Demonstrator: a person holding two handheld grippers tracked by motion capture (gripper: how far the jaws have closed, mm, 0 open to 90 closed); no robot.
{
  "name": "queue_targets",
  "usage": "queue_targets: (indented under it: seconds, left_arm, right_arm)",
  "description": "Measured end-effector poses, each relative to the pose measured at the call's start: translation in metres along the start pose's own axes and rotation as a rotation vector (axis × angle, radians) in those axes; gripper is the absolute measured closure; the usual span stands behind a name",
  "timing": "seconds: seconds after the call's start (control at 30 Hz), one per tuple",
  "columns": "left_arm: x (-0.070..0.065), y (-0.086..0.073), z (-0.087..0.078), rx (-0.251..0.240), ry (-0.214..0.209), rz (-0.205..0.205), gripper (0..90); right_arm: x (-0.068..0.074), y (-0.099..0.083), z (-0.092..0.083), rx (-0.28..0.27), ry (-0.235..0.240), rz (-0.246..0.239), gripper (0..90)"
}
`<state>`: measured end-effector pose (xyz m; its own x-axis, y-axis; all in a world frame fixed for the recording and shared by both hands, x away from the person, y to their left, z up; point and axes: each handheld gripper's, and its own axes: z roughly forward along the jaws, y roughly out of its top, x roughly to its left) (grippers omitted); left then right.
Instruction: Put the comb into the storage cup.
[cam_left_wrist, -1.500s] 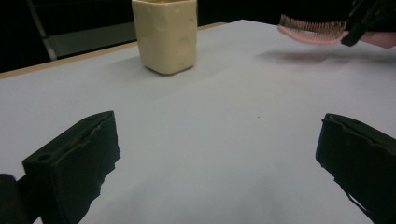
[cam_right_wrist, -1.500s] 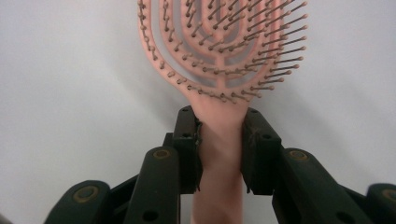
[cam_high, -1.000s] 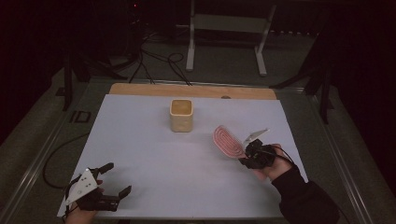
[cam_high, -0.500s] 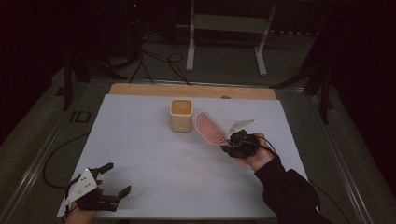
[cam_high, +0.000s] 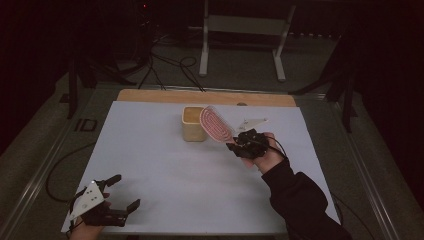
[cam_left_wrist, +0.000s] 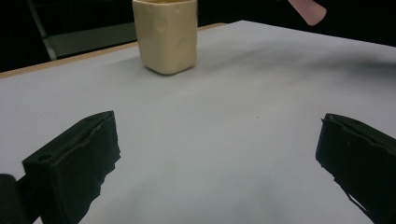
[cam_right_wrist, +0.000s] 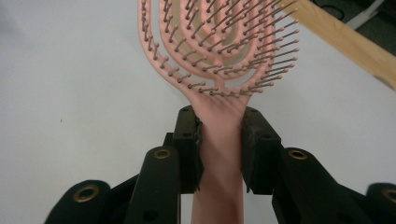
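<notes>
Hairbrush (cam_high: 216, 124) moved beside cup (cam_high: 193, 123) | right claw (cam_right_wrist: 219, 140) clamps handle | left claw (cam_high: 120, 192) wide open

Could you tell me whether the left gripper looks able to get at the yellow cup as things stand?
Probably yes: the left gripper is open, and only bare white table lies between it and the cup. The brush in the right gripper hovers beside the cup's far side.

**Brush up beside the cup, left gripper back at the near corner**

The cup (cam_high: 193, 123) stands on the table (cam_high: 150, 150), toward the far middle. Just right of it, the hairbrush (cam_high: 216, 124) hangs above the surface, head tilted up close to the cup's right side. The right gripper (cam_high: 239, 145) sits right of and nearer than the cup, jaws closed on the brush handle. The left gripper (cam_high: 122, 192) rests at the near left corner, well apart, jaws spread wide, facing the cup.
</notes>
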<state>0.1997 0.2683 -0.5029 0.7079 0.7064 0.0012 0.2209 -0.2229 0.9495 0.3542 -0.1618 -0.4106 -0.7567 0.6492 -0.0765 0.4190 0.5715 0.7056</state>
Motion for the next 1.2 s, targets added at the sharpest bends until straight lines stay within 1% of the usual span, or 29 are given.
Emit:
queue_targets:
  seconds: [0.43, 0.57, 0.67, 0.73, 0.83, 0.87, 0.97, 1.03, 1.2]
  left_arm:
    - [0.0, 0.0, 0.0, -0.003, -0.001, -0.001, 0.0]
    - [0.0, 0.0, -0.001, -0.002, -0.001, 0.0, 0.0]
    - [0.0, 0.0, 0.0, -0.001, -0.002, -0.001, 0.0]
    - [0.0, 0.0, 0.0, 0.0, -0.002, 0.001, 0.0]
    - [-0.001, 0.0, -0.001, -0.002, -0.002, 0.001, 0.0]
    - [0.0, 0.0, -0.001, -0.002, -0.002, -0.001, 0.0]
    - [0.0, 0.0, -0.002, -0.003, 0.0, -0.003, 0.0]
    - [0.0, 0.0, -0.002, -0.002, 0.0, -0.002, 0.0]
    - [0.0, 0.0, -0.002, -0.005, 0.0, -0.003, 0.0]
  right_arm:
    - [0.001, 0.034, 0.003, -0.071, -0.014, -0.022, 71.2]
    - [0.001, 0.044, 0.005, -0.095, -0.008, -0.022, 71.2]
    - [0.002, 0.052, 0.008, -0.13, 0.003, -0.021, 71.3]
    - [0.004, 0.06, 0.011, -0.181, 0.007, -0.029, 71.3]
    - [0.005, 0.071, 0.014, -0.217, 0.011, -0.037, 71.3]
    - [0.005, 0.074, 0.016, -0.223, 0.013, -0.034, 71.3]
    - [0.006, 0.081, 0.02, -0.246, 0.012, -0.045, 71.3]
    - [0.007, 0.085, 0.024, -0.258, 0.002, -0.046, 71.3]
    - [0.005, 0.091, 0.033, -0.278, 0.008, -0.053, 71.3]
